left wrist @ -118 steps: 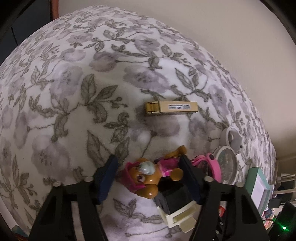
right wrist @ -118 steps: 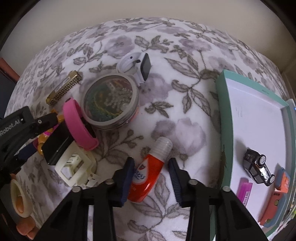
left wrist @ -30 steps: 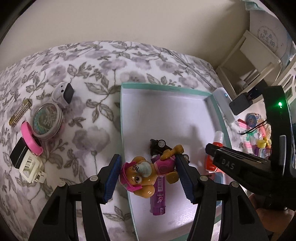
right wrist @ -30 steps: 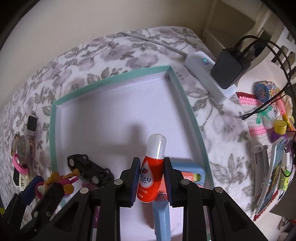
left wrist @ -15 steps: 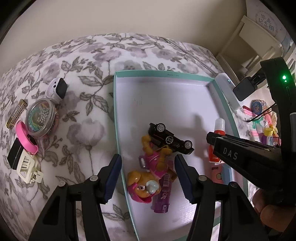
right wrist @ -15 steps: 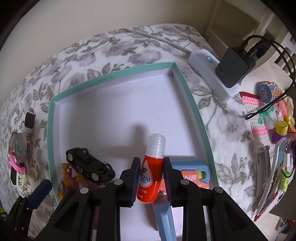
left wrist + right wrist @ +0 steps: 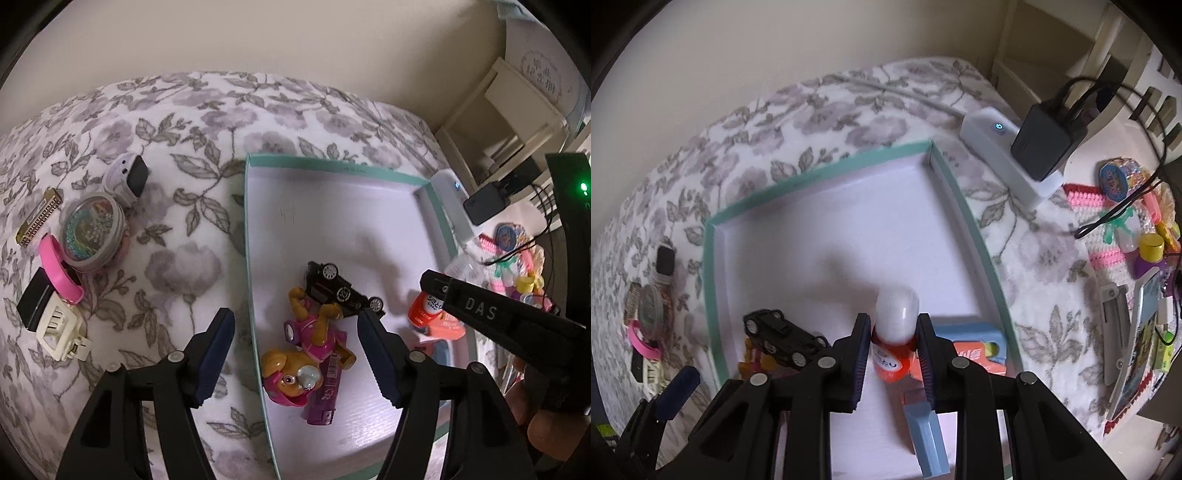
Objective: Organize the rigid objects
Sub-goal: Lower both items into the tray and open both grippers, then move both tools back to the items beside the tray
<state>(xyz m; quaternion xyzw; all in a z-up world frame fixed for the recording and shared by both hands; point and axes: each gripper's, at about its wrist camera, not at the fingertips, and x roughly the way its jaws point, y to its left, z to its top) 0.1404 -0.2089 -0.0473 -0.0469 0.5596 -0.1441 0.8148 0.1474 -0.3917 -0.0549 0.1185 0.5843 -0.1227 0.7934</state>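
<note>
Both wrist cameras looked steeply down, from close above, at the teal tray (image 7: 246, 229). The left one stood over its left wall, the right one over its near right part (image 7: 988, 254). Both views shared the tray floor.

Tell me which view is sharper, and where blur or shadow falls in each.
Left wrist view: sharper, toy dog and toy car crisp, a soft shadow on the tray floor. Right wrist view: smeared, glue bottle cap blurred, its shadow behind; both bend at the edges.

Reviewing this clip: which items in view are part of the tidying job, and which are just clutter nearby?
Job:
- teal tray
- dog figure
- black toy car
- red glue bottle, in right tool
- round tin, pink band, cream clip, waiting on the blanket

Clutter:
- black charger
- crochet mat
</note>
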